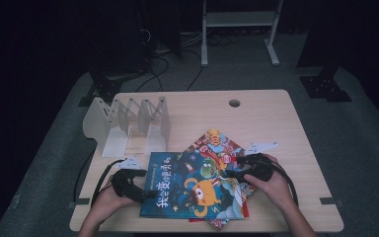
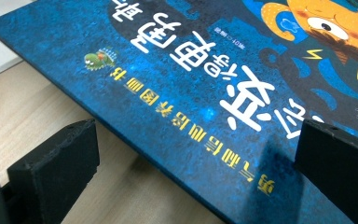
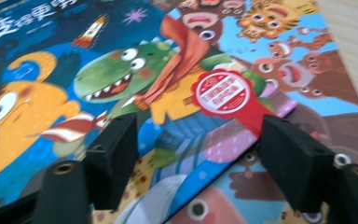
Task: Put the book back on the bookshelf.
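A blue picture book with an orange monster on its cover lies on top of a loose pile near the table's front edge. Under it, turned at an angle, is a second book with cartoon animals. My left gripper is at the blue book's left edge. In the left gripper view that gripper is open, one jaw over bare table, the other over the blue book. My right gripper hovers open over the pile's right side. In the right gripper view it hangs over the dinosaur picture and the animal book.
A white folding book rack stands at the back left of the wooden table. A cable hole is near the far edge. A red-edged book pokes out under the pile at the front. Dark floor and stands surround the table.
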A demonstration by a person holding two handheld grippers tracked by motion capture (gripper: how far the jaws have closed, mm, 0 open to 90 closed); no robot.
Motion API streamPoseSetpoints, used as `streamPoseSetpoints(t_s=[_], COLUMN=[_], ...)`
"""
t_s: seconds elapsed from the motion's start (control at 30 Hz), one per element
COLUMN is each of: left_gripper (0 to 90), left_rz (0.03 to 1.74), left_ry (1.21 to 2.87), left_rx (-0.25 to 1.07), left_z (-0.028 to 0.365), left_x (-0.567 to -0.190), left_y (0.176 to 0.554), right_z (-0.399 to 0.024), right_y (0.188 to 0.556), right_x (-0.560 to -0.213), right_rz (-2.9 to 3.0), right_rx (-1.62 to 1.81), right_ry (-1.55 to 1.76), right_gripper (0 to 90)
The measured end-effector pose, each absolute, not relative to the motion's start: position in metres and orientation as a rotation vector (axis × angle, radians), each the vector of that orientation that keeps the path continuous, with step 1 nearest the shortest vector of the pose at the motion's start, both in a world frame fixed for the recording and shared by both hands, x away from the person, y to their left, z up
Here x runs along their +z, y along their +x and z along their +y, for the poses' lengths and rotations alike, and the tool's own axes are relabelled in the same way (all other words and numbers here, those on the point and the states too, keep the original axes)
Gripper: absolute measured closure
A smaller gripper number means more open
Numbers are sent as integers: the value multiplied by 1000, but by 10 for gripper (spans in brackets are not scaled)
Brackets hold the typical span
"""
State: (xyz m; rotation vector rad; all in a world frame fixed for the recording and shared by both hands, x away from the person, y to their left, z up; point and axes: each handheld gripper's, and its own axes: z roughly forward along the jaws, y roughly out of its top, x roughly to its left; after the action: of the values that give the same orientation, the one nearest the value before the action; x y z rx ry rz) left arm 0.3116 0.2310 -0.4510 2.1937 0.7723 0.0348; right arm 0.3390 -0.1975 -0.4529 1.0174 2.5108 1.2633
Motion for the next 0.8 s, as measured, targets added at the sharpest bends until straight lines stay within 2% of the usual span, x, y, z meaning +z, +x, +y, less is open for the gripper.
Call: streamPoseSetpoints(t_s=[0.03,0.07,0.1,0.27,0.3,0.33,0.37,0.4,0.43,0.47,0.63,0.8], left_gripper=[0,0,0,0,0,0,0,0,0,0,0,0], left_rz=[779,791,791,827,834,846,852,852,860,860,858,863], left_ry=[2196,2200,2200,2176,2171,2170,2166,2166,2156,2160,2151,2127], left_rx=[35,44,44,40,43,53,59,59,57,59,54,25], left_z=[232,233,233,243,246,251,253,253,255,255,256,257], left_x=[-451,-450,-450,-451,-451,-451,-451,-451,-450,-451,-453,-456], left_y=[312,311,311,304,303,302,303,303,304,304,306,308], right_z=[-197,-200,-200,-218,-218,-224,-226,-226,-228,-227,-221,-219], right_y=[338,336,336,327,327,321,318,318,313,312,310,308], right_x=[-452,-451,-451,-442,-442,-442,-443,-443,-446,-447,-449,-450], right_rz=[2518,2531,2531,2492,2492,2498,2502,2502,2526,2538,2597,2587], right_rx=[1261,1258,1258,1263,1263,1253,1256,1256,1253,1254,1221,1220], right_ry=[1019,1003,1003,968,968,961,962,962,938,932,865,852], right_gripper=[262,320,320,579,579,662,698,698,777,806,881,891])
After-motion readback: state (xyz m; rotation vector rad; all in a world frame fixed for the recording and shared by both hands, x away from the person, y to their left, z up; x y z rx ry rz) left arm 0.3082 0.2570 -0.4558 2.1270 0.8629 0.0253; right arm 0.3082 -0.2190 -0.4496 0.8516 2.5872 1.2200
